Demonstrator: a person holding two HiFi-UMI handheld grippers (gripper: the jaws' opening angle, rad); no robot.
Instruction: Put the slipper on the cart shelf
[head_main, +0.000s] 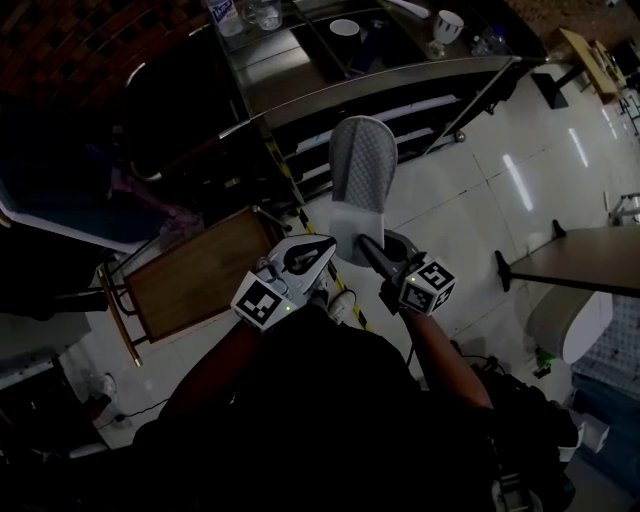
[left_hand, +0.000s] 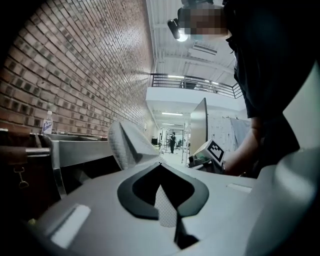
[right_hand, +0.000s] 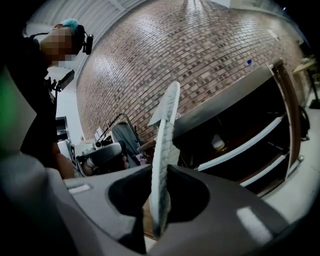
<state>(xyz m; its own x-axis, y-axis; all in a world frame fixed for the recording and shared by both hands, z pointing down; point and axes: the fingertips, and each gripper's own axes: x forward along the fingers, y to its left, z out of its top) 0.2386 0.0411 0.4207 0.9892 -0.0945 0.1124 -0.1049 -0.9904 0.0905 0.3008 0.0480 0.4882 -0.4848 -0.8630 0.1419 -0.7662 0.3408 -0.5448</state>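
The slipper (head_main: 362, 175) is held in the air over the floor (head_main: 470, 200). It sits in front of the steel cart (head_main: 400, 72) and touches no part of it. It points toe-first toward the cart, with the heel end nearest the person. The right gripper (head_main: 366, 246) is clenched on the heel end. The right gripper view shows the sole running edge-on between the jaws and projecting well past them, so the flat faces of the sole take the clamping force and the slipper cannot pivot. The left gripper (head_main: 324, 244) sits just beside it at the same end. In the left gripper view a wedge of the same textured material lies between its jaws, so it appears to be grasping an edge of the slipper as well. Holding it at two points keeps the long, limp body level instead of letting the toe droop. Because both grips are at the heel, the free toe end leads and can enter a shelf (head_main: 400, 108) opening before either gripper nears the frame. The cart top carries cups and a bottle, so the open shelves below are probably the target. The task appears to be in its carry phase, with placement not yet begun. The remaining move calls for lowering the slipper and sliding it forward. The main risk is the toe catching on a shelf edge.
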